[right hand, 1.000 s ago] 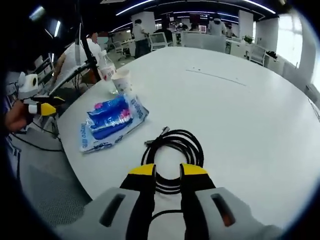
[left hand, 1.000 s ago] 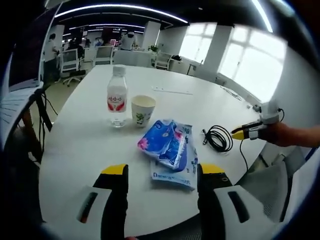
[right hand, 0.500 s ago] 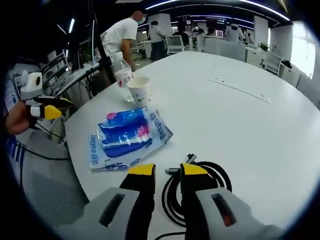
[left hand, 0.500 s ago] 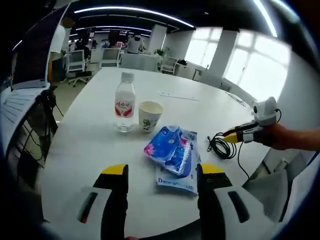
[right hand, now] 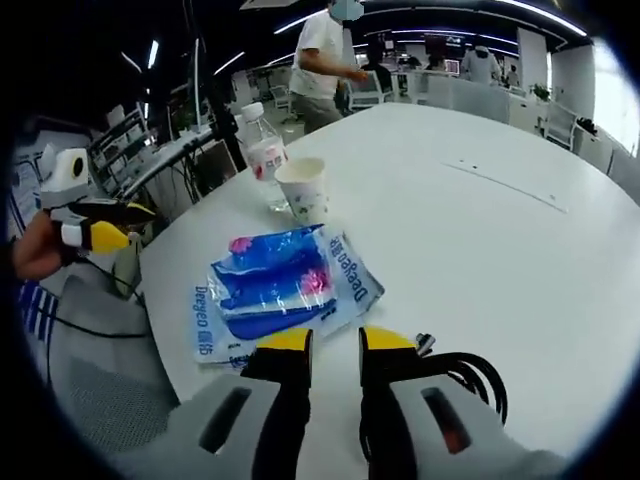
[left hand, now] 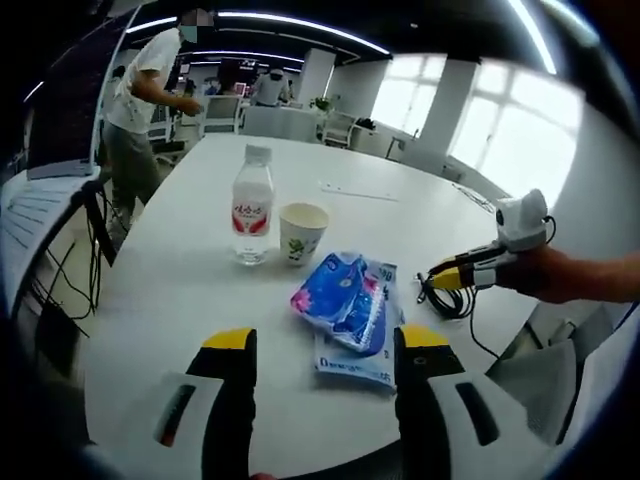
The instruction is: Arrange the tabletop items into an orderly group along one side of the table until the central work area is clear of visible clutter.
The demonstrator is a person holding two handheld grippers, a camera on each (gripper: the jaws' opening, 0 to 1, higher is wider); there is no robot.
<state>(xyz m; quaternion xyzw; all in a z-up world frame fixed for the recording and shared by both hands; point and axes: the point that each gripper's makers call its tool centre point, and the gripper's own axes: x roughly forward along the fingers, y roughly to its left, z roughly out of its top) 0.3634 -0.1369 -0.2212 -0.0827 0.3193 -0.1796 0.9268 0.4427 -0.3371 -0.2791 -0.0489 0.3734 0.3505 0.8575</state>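
Tidying a white table: a coiled black cable (right hand: pixel 470 385) is approached by the narrowly parted right gripper (right hand: pixel 335 345).
The spread left gripper (left hand: pixel 320 345) is held before a blue plastic packet (left hand: pixel 348 300); a careless sweep could topple the nearby paper cup (left hand: pixel 301 229).

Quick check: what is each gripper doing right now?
Left gripper: open, holding nothing, above the blue packet.
Right gripper: jaws narrowly apart over the black cable; grip cannot be told.

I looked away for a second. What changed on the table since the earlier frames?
The right gripper came in over the coiled black cable, jaws nearly closed beside its plug; whether it grips is unclear. A person walked up at the far edge. The water bottle, paper cup and blue packet stayed put.
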